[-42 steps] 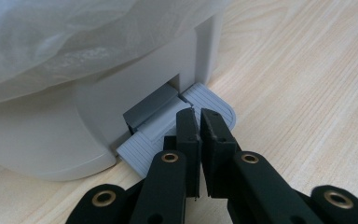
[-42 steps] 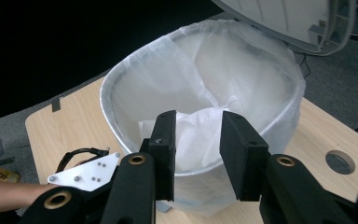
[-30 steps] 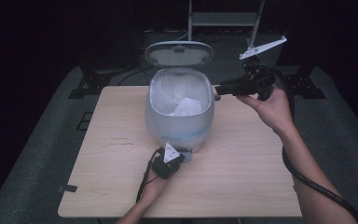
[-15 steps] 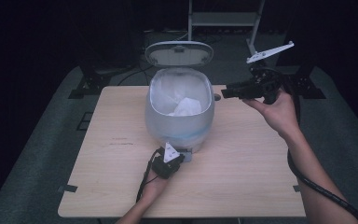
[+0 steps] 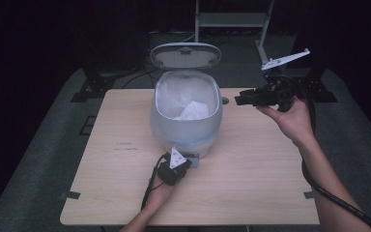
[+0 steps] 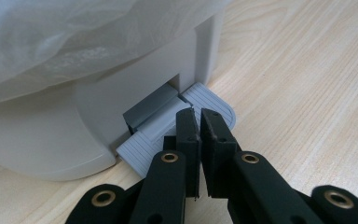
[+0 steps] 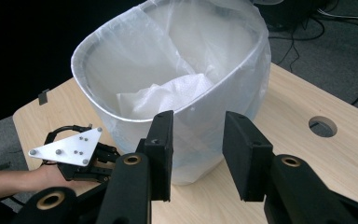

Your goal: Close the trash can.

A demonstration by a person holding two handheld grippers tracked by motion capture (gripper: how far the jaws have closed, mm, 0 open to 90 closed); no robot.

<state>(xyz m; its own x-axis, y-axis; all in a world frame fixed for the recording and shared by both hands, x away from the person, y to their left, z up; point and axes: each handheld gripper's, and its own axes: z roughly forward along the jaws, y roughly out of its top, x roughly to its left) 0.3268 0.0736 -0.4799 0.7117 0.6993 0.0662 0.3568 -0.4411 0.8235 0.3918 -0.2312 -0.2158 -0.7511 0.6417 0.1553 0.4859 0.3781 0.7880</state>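
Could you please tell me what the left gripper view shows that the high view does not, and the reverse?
Left gripper view: the ridged grey pedal at the bin's base, pressed by the left gripper's shut fingers. High view: the raised lid, crumpled paper inside the liner, and the right gripper held beside the rim. Both: the pedal bin on the wooden table.

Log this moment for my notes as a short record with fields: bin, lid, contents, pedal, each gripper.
bin: pale pedal bin with a clear liner, on the wooden table
lid: lid up
contents: crumpled white paper inside
pedal: grey ribbed pedal at the base
left gripper: left gripper shut, tips on the pedal
right gripper: right gripper open, empty, held in the air beside the bin's rim
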